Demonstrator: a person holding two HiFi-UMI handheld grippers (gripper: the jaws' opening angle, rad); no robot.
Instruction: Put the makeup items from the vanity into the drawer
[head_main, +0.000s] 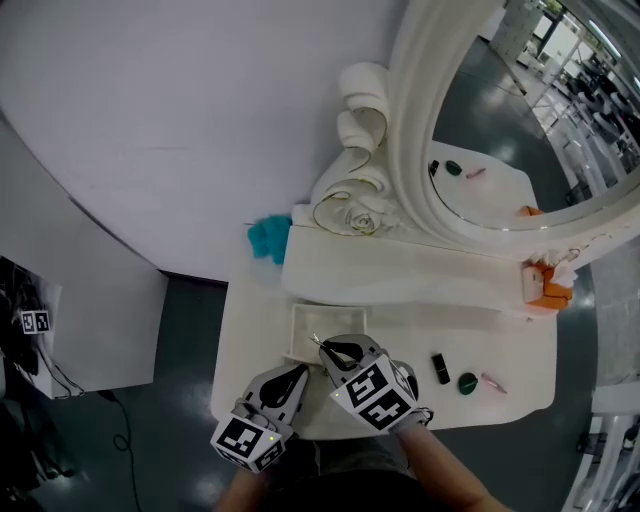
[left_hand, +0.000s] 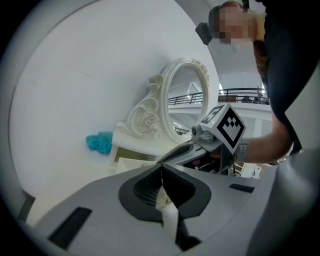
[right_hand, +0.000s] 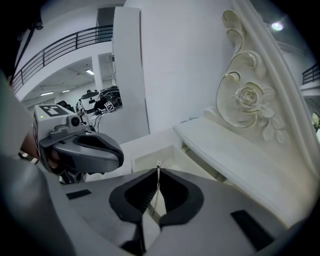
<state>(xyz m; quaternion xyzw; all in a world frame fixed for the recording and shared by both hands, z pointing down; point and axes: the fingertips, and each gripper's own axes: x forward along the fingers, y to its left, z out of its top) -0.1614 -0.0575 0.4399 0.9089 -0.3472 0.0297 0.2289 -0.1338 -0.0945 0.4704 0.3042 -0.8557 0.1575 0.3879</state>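
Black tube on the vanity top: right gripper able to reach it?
Probably yes: black tube lies in the open beside right gripper, nothing between. Its jaws grip a thin metal piece; release first.

Right gripper (right_hand: 158, 172) jaws together, open white drawer (right_hand: 146, 159) beyond, left gripper (right_hand: 82, 150) at left, carved mirror frame (right_hand: 245, 100) right

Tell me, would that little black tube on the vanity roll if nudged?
The black tube lies flat, so a sideways nudge may roll it. It looks small, so probably light and easily knocked.
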